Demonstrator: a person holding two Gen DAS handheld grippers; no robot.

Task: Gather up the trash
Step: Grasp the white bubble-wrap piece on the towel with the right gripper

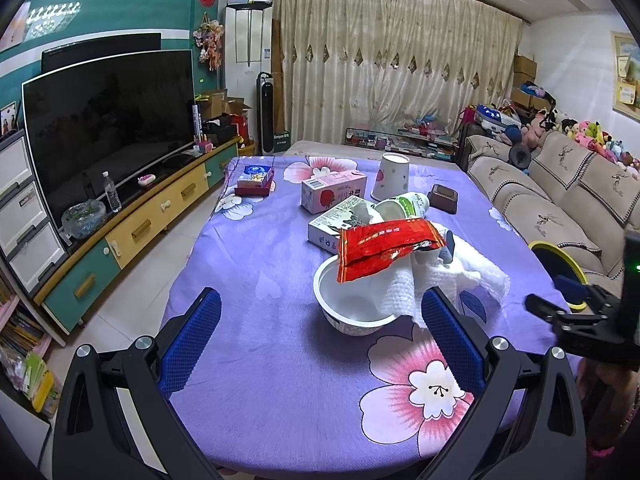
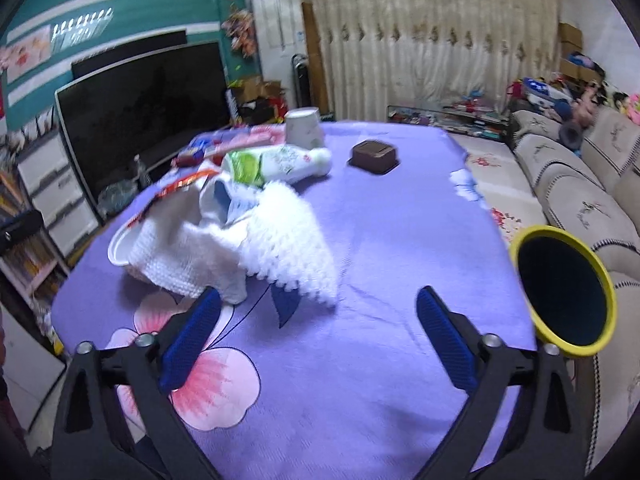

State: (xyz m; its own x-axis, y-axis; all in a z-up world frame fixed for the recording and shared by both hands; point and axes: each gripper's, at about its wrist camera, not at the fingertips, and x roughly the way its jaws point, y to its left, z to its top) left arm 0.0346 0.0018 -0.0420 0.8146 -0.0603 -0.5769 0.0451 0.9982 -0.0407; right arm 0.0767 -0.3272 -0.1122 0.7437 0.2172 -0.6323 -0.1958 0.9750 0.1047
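A white bowl (image 1: 352, 304) sits on the purple flowered tablecloth (image 1: 260, 264). A red snack wrapper (image 1: 380, 250) and crumpled white paper towels (image 1: 456, 276) lie across it. Behind are a green-white bottle on its side (image 1: 408, 205), a white box (image 1: 336, 222), a pink carton (image 1: 332, 192) and an upturned paper cup (image 1: 390, 176). My left gripper (image 1: 320, 332) is open just before the bowl. My right gripper (image 2: 318, 328) is open and empty, near the paper towels (image 2: 280, 240). The bowl (image 2: 120, 248) and bottle (image 2: 276, 164) show at its left.
A yellow-rimmed bin (image 2: 568, 292) stands at the table's right edge, also in the left view (image 1: 560, 276). A brown ashtray (image 2: 374, 156) and a small blue-red box (image 1: 254, 182) sit farther back. A sofa (image 1: 560, 208) is right, a TV cabinet (image 1: 132, 232) left.
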